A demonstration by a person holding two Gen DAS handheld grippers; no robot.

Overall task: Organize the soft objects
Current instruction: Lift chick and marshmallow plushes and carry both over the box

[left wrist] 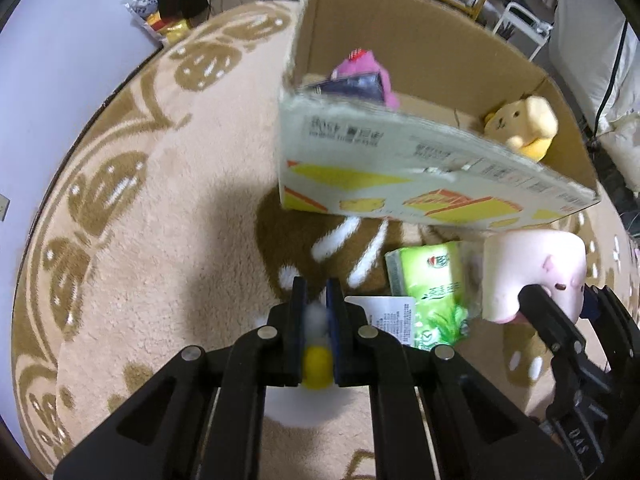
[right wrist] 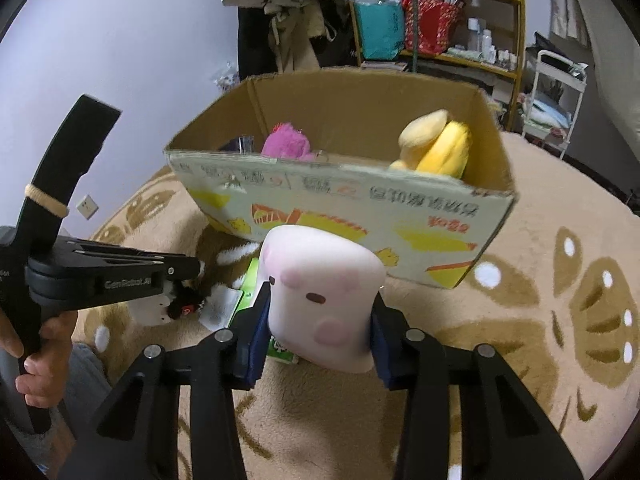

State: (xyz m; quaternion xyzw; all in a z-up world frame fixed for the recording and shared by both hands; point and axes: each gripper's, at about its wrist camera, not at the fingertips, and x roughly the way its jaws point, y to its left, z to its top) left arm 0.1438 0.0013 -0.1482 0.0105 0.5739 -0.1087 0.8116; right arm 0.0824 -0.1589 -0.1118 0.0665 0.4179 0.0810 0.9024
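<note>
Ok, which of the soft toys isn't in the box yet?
The pink marshmallow toy, gripped by the right gripper in front of the box. The magenta plush and yellow plush are inside.

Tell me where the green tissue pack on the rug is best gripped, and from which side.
Grip the green tissue pack across its narrow width, mid-length, coming from above. It lies flat on the rug, with the cardboard box just beyond and the held pink squishy toy crowding one side, so a level side approach looks blocked.

Pink marshmallow plush (right wrist: 322, 300) between right gripper (right wrist: 320, 316) fingers (right wrist: 256, 320)
</note>
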